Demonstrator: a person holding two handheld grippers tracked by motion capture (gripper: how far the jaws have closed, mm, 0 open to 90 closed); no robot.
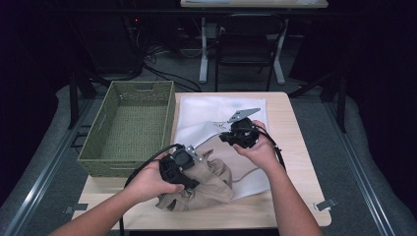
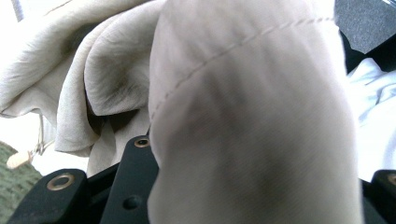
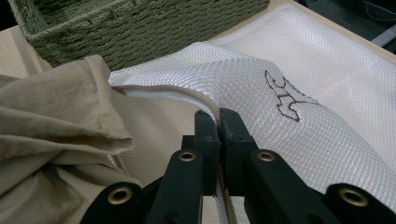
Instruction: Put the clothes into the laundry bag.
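A crumpled beige garment (image 1: 209, 184) lies at the table's front, partly on a white mesh bag (image 1: 221, 105). My left gripper (image 1: 189, 179) sits on the garment. In the left gripper view a thick fold of the garment (image 2: 233, 93) fills the space between the jaws of the left gripper (image 2: 261, 158), which grip it. My right gripper (image 1: 222, 137) is to the right of it, over the bag. Seen close, the right gripper (image 3: 218, 116) is shut on the mesh bag's (image 3: 303, 93) zippered edge and lifts it, with the garment (image 3: 51, 116) beside the opening.
A green woven basket (image 1: 93, 142) stands at the table's left, with nothing in it; its wall (image 3: 140, 28) is just beyond the bag. Bare wood (image 1: 290, 196) runs along the table's right edge. A chair and desk legs stand past the far edge.
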